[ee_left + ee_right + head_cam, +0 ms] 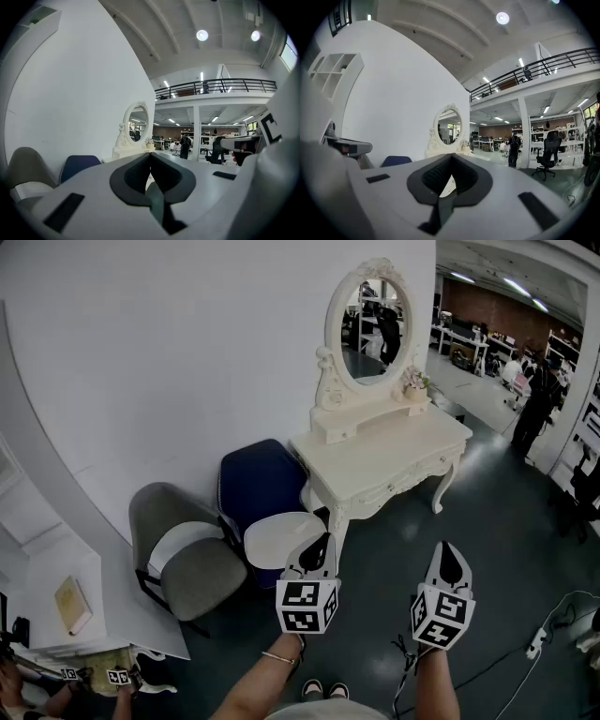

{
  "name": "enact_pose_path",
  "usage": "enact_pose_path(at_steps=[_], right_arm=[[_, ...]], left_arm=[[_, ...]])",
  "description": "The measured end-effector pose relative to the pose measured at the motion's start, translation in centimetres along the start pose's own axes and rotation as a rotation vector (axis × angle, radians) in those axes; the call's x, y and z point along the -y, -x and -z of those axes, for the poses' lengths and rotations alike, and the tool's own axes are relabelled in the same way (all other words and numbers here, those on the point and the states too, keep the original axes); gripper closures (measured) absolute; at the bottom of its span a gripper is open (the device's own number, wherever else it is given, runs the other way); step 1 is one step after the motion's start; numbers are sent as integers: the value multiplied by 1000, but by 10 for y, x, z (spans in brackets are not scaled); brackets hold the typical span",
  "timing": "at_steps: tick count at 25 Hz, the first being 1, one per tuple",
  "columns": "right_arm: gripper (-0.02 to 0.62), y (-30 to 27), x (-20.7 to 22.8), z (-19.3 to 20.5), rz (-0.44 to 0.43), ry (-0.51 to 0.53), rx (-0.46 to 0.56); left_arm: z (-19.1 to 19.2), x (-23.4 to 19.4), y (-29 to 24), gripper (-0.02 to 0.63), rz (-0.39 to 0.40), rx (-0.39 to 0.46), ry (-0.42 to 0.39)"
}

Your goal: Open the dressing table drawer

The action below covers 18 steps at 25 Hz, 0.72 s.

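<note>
A white dressing table (380, 451) with an oval mirror (370, 322) stands against the white wall, its drawer front (405, 476) closed. My two grippers are held side by side well short of it, over the dark floor. The left gripper (322, 542) is shut and holds nothing. The right gripper (448, 549) is also shut and empty. In the left gripper view the left gripper (150, 155) points level toward the mirror (137, 123). The right gripper view shows the right gripper (451, 157) aimed at the same table (445, 151).
A blue chair (258, 482), a grey chair (183, 549) and a round white stool (281, 536) stand left of the table. A white shelf unit (56, 601) is at the lower left. A person (534, 404) stands far right. A power strip and cable (536, 643) lie on the floor.
</note>
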State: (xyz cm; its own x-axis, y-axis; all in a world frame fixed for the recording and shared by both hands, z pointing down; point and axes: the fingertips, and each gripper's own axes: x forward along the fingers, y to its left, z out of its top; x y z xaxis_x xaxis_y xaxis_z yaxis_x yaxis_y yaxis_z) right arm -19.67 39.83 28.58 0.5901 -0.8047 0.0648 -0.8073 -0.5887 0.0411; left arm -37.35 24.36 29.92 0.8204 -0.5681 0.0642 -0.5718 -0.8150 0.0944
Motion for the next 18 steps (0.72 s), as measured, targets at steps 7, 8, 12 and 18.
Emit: enact_pose_path(at_steps=[7,8,12,18], right_arm=[[589,3,-1,9,-38,-63,-15],[589,5,0,10,-34,-60,-16],[589,9,3,13,-19,-44,-20],[588,13,10,18,-3,-43,-20]], left_arm=[[-1,3,5,588,-11,9,7],[0,4,5,588,-10,9,5],[2,6,8,588,-13,5,4],[9,11,10,588,-12,-7,9]])
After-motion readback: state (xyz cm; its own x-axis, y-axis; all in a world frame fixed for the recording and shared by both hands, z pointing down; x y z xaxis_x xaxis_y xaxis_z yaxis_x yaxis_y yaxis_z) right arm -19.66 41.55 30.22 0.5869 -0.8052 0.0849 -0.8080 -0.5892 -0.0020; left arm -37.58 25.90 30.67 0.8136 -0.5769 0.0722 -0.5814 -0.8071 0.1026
